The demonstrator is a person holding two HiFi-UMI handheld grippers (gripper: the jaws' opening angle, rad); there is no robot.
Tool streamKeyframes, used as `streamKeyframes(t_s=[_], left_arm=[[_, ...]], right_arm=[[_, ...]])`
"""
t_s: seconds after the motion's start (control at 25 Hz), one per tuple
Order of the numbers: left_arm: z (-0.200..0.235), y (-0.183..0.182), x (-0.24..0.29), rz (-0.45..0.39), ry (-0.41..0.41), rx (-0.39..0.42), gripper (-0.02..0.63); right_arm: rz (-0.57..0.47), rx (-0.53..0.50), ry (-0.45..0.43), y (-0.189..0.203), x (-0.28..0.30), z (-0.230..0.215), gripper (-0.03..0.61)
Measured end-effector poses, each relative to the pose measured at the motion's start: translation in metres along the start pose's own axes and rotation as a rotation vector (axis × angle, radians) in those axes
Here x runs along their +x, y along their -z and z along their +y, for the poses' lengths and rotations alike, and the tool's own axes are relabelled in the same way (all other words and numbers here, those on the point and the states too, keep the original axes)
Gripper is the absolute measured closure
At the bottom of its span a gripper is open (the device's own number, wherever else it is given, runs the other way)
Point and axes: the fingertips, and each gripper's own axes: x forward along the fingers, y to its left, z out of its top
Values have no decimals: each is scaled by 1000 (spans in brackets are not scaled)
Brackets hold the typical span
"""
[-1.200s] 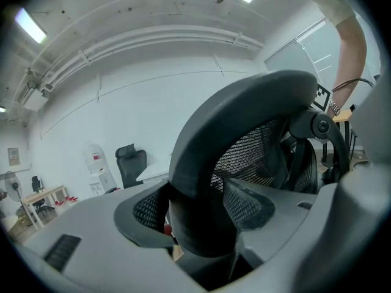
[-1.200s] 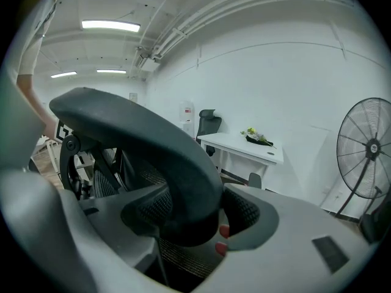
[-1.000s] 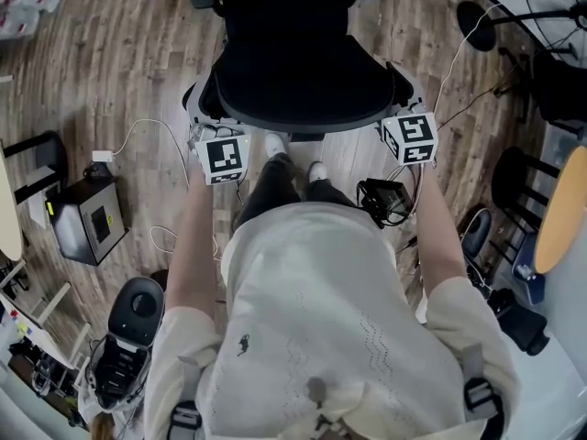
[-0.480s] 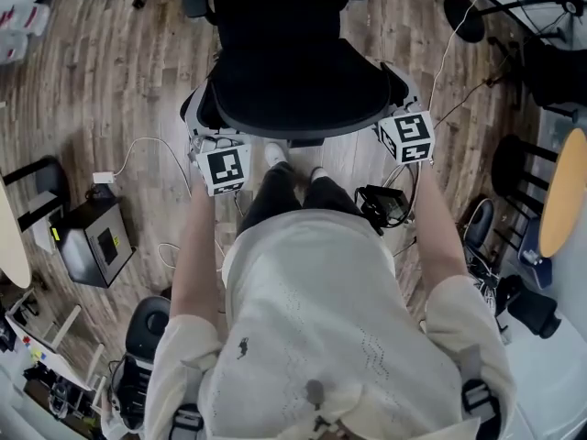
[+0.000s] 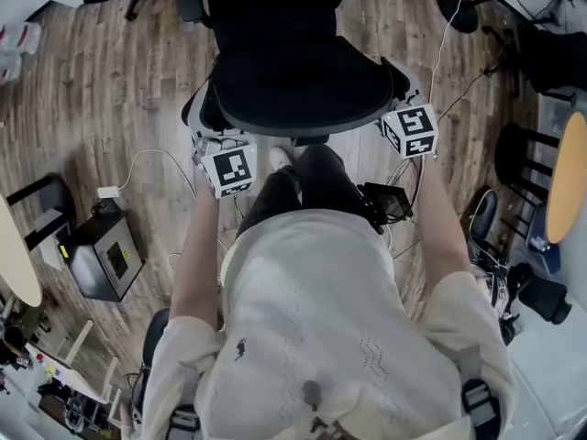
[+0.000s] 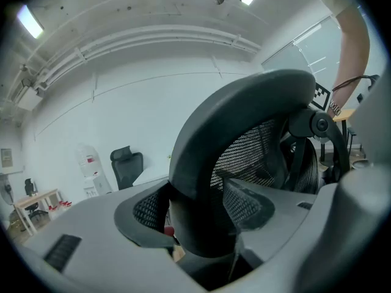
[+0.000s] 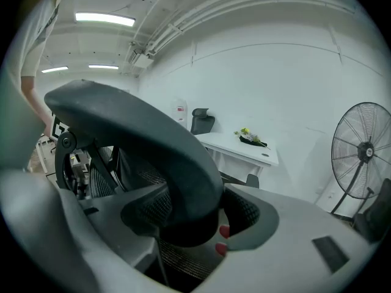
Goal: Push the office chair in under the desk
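Head view shows the left gripper (image 5: 205,128) and right gripper (image 5: 401,99), equally near, each clamped on the office chair (image 5: 293,81). Its backrest rim runs crosswise between their jaws, and the seat lies straight ahead.

Wood-plank floor (image 5: 101,81) underfoot, white cable (image 5: 151,152) and black box (image 5: 101,259) lying at left. Round wooden tabletop (image 5: 567,177) at right edge. White walls (image 7: 263,72), strip lights (image 7: 104,19) overhead. White table (image 7: 244,148) with small plant (image 7: 252,138) against wall, standing fan (image 7: 360,154) to its right. Spare black chair (image 6: 126,166) by far wall.
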Motion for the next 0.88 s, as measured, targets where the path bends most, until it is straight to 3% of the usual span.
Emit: streamKeyframes(t_s=[0.36, 0.88], left_arm=[[23, 9, 22, -3, 5, -3, 314], [38, 5, 98, 11, 10, -34, 330]], right_arm=[[2, -4, 6, -11, 31, -1, 308], [9, -2, 1, -27, 90, -54, 307]])
